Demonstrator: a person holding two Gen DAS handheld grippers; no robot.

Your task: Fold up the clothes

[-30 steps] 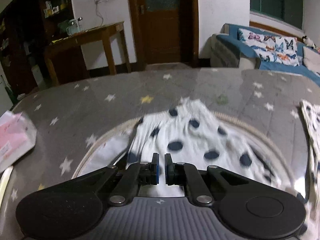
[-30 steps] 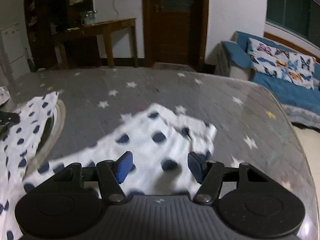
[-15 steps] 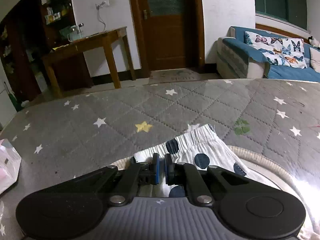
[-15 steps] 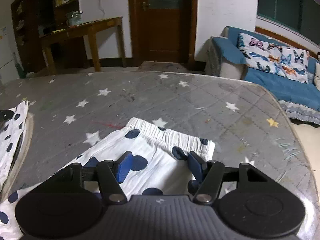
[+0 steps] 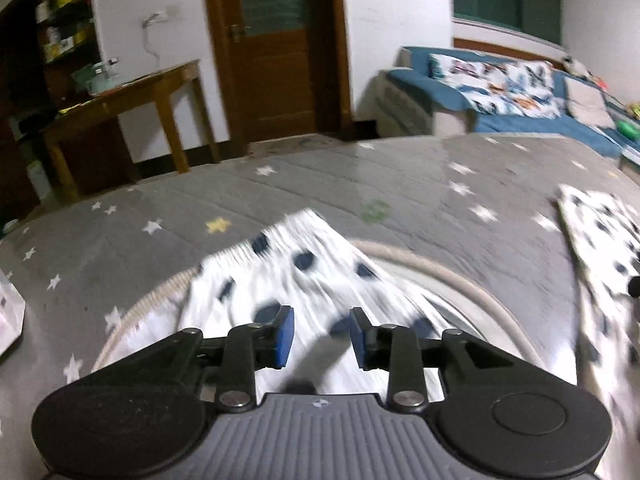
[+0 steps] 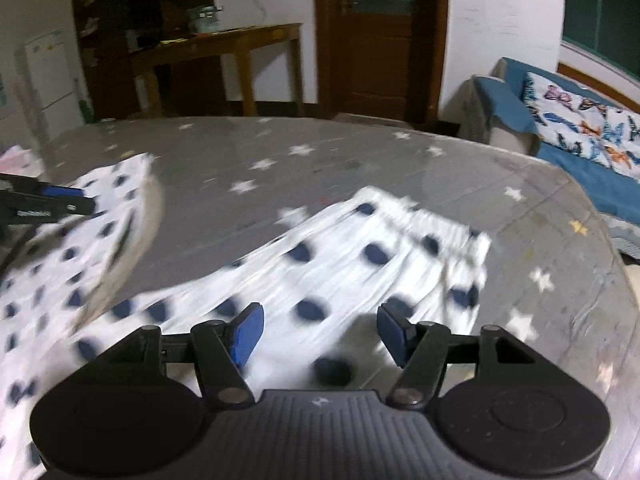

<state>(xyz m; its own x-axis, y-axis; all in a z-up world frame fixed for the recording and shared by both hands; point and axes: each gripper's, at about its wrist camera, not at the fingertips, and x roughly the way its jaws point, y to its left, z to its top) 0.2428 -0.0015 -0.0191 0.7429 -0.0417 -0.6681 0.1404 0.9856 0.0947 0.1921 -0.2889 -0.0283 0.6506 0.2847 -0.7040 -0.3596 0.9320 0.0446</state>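
A white garment with dark blue dots [image 5: 304, 272] lies spread on the grey star-patterned table cover [image 5: 360, 184], its gathered waistband at the far end. My left gripper [image 5: 322, 336] hovers over it; its jaws are opening and the blue pads stand apart, with the cloth lying below them, not pinched. The other half of the garment [image 6: 360, 264] lies under my right gripper [image 6: 320, 332], whose jaws are wide and opening a little more, nothing between the pads. The left gripper [image 6: 48, 204] shows at the left edge of the right wrist view. Both views are blurred.
A beige round rim [image 5: 440, 264] lies under the left part of the cloth. A pink and white packet [image 5: 8, 312] sits at the table's left edge. Beyond the table stand a wooden side table [image 5: 140, 92], a brown door [image 5: 276, 40] and a blue sofa [image 5: 500, 92].
The left gripper, shut on the cloth's edge before, now has its pads apart and has pulled back from the waistband. The right gripper also drew back; more of the garment shows ahead of it.
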